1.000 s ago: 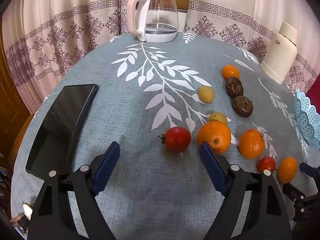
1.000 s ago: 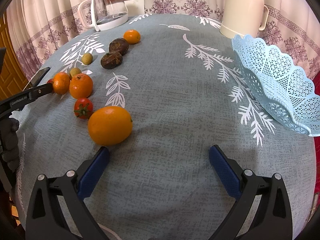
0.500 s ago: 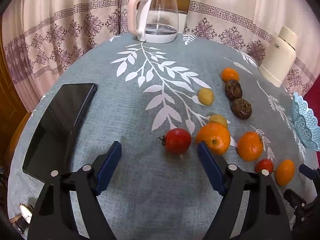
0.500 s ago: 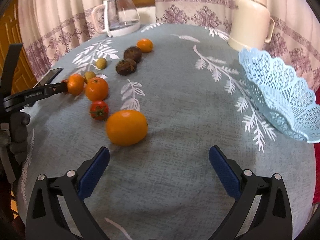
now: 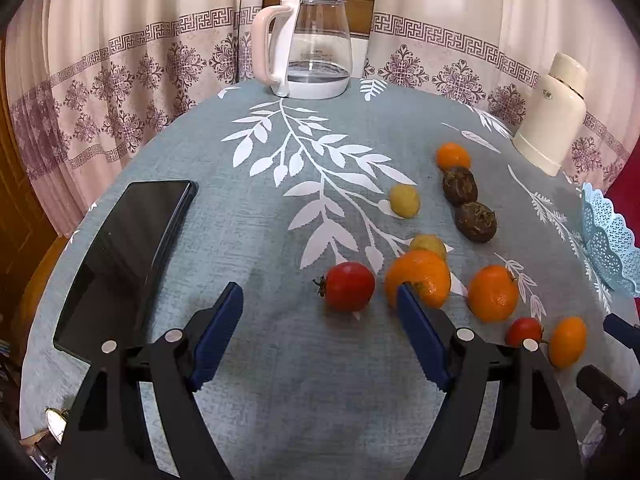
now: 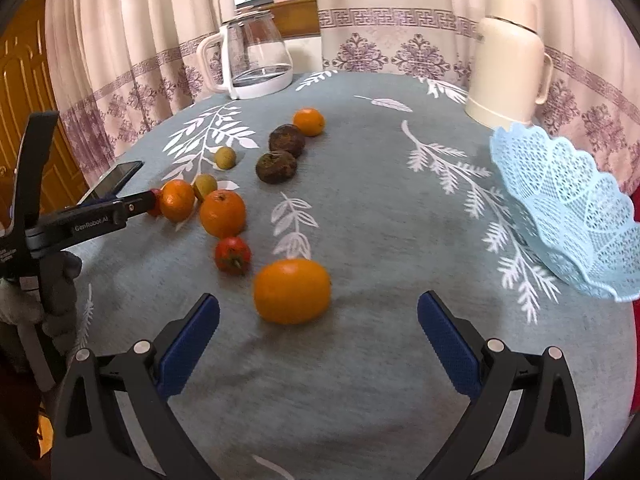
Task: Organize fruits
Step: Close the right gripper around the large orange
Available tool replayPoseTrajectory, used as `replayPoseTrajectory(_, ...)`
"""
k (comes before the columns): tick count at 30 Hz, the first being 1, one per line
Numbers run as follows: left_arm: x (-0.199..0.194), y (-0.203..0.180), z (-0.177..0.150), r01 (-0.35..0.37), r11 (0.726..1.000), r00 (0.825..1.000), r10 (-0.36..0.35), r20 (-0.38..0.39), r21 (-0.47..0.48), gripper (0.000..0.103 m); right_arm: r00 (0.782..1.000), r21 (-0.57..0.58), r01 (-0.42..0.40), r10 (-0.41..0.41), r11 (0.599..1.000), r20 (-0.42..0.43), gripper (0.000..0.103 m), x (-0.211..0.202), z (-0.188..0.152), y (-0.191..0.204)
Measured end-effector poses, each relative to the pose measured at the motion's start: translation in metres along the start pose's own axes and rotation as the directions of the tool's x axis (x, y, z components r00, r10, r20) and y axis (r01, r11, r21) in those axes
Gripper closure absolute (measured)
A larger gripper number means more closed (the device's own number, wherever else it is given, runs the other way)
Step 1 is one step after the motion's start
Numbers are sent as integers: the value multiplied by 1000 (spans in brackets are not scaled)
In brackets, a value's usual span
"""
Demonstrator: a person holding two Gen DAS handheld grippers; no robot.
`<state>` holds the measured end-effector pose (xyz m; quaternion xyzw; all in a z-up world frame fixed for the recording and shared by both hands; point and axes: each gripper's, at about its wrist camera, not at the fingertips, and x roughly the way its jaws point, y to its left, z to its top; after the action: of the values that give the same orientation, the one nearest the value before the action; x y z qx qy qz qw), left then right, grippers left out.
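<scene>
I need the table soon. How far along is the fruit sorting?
Barely started. Nothing is done: the blue basket shows no fruit inside. Nothing is in hand: both the left claw and the right claw are open. Every fruit, including the nearest orange, remains on the tablecloth.

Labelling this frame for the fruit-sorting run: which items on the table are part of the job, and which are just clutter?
Job:
- oranges and tangerines, nearest one
- two tomatoes
- two dark brown fruits
- two small yellow-green fruits
- blue lattice basket, still without fruit

Lying about:
- black phone
- glass kettle
- cream flask
</scene>
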<state>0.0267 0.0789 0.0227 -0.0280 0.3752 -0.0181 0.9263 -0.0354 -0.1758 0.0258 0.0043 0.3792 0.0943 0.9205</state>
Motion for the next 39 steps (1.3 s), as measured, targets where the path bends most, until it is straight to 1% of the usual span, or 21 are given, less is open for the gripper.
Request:
replayPoseTrajectory(1, 0, 0, 0, 1, 1000, 1000, -1, 0, 0, 23, 1000, -5, -1, 1, 1000, -7, 8, 3, 2, 2)
replayPoseTrajectory(3, 0, 0, 0, 3, 1000, 1000, -3, 0, 0, 23, 1000, -5, -10, 9, 1000, -22, 19, 9, 4, 5)
replayPoseTrajectory(5, 1, 0, 0, 6, 1000, 1000, -6, -1, -2, 23, 999, -2, -14, 14, 1000, -42, 28, 15, 7, 6)
replayPoseTrajectory(7, 1, 2, 0, 10, 1000, 1000, -10, -1, -7, 23, 998, 9, -15, 15, 1000, -56, 33, 20, 9, 5)
replayPoseTrajectory(9, 1, 2, -1, 14, 1000, 1000, -14, 0, -12, 23, 997, 20, -24, 25, 1000, -69, 41, 25, 9, 4)
replayPoseTrajectory(11, 1, 3, -1, 18, 1000, 1000, -18, 1, -15, 23, 996, 28, -34, 36, 999, -82, 45, 28, 9, 2)
replayPoseTrajectory(20, -4, 5, -1, 22, 999, 1000, -22, 14, -23, 23, 995, 41, -47, 50, 998, -89, 45, 31, 10, 2)
replayPoseTrajectory(23, -7, 2, -1, 26, 1000, 999, -25, 23, -13, 23, 995, 39, -47, 50, 998, -92, 45, 32, 10, 2)
replayPoseTrajectory(25, -9, -1, -2, 30, 1000, 999, -30, 27, 1, 23, 995, 33, -52, 55, 998, -88, 48, 32, 10, 4)
replayPoseTrajectory(26, -9, -4, -2, 32, 999, 999, -32, 29, 10, 23, 994, 31, -56, 58, 998, -87, 56, 32, 10, 4)
replayPoseTrajectory(27, -9, -6, -1, 30, 999, 999, -31, 28, 23, 23, 994, 31, -67, 69, 997, -87, 57, 31, 10, 5)
replayPoseTrajectory(31, -1, -9, 3, 13, 999, 1000, -13, 4, 40, 23, 993, 42, -81, 84, 996, -80, 57, 31, 8, 3)
replayPoseTrajectory(35, 1, -1, 8, 20, 1000, 1000, -19, -5, 19, 23, 991, 65, -103, 108, 993, -77, 57, 31, 8, -2)
replayPoseTrajectory(39, 1, 6, 5, 31, 999, 999, -31, -18, 11, 24, 990, 73, -113, 118, 991, -75, 57, 32, 7, -2)
